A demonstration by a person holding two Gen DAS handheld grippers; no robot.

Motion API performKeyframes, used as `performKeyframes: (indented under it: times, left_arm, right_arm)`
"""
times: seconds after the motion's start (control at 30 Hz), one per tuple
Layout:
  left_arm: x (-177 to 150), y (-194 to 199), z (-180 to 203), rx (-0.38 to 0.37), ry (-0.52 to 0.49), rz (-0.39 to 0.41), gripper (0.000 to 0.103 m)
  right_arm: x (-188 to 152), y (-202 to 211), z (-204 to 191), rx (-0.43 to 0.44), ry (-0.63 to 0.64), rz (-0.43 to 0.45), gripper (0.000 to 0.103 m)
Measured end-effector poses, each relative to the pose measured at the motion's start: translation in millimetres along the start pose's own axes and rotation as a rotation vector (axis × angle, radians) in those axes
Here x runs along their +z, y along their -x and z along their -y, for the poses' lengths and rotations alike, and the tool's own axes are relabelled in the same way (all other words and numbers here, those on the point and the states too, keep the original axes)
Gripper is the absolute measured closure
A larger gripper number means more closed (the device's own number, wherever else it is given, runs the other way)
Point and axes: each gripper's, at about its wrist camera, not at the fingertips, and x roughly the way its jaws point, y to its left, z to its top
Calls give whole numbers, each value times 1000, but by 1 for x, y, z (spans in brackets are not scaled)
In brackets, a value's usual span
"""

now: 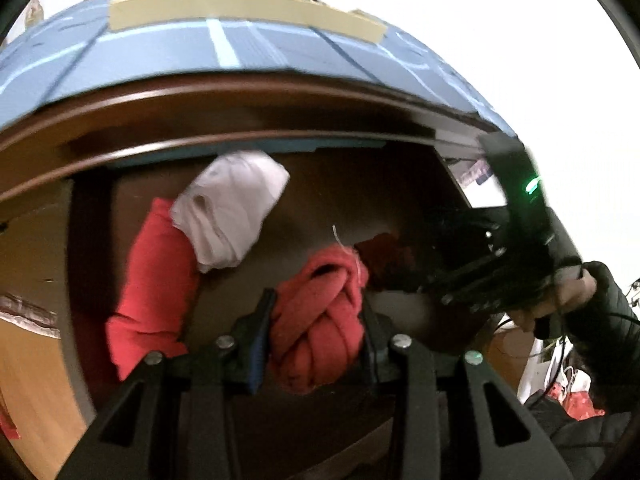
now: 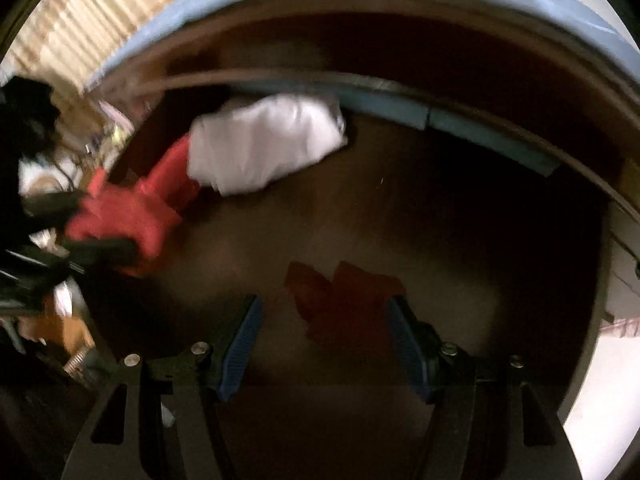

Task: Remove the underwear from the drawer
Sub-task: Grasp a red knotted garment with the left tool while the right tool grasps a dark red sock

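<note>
We have the left gripper (image 1: pixel 316 332) closed on a twisted red underwear bundle (image 1: pixel 320 320), pinched between its pads but not clearly lifted out of the drawer (image 1: pixel 340 184) — so the first piece looks gripped, not yet removed. Ahead and to its left lie a flat red piece (image 1: pixel 152 280) and a white piece (image 1: pixel 232 208). Our right gripper (image 2: pixel 324 340) stands wide open, holding nothing, with a dark red piece (image 2: pixel 344 304) between its pads — three pieces appear left.
</note>
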Motion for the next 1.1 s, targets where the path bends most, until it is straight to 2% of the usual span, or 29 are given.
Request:
performKeyframes:
  times: [0.07,0.17,0.3,0.4,0.47,0.6,0.77,1.0,1.1]
  left_arm:
    - [0,6,-6,18,11,14,67]
    - [-3,17,-14,10,30,29,67]
    - [-5,24,-18,12,47,46,66]
    - [-9,27,-17,17,50,50,66]
    - [-10,28,-14,11,45,51,66]
    - [-11,28,-10,4,36,50,66]
    - [-11,28,-12,5,47,53,66]
    - [-11,26,-12,10,57,52,66]
    - [-10,25,-8,18,51,59,66]
  right_arm:
    - [2,-11,-8,-35,60,-39,37]
    - [7,-22,-21,-153,162,-66,37]
    - [9,-37,-23,-257,197,-127,37]
    - [6,-50,-16,-297,180,-183,38]
    - [9,-47,-3,-214,86,-180,65]
    - [9,-39,19,-90,-47,-147,65]
    - [1,-29,28,17,-104,-112,67]
    - [-17,17,21,211,-212,27,67]
    - [-23,38,16,253,-230,82,67]
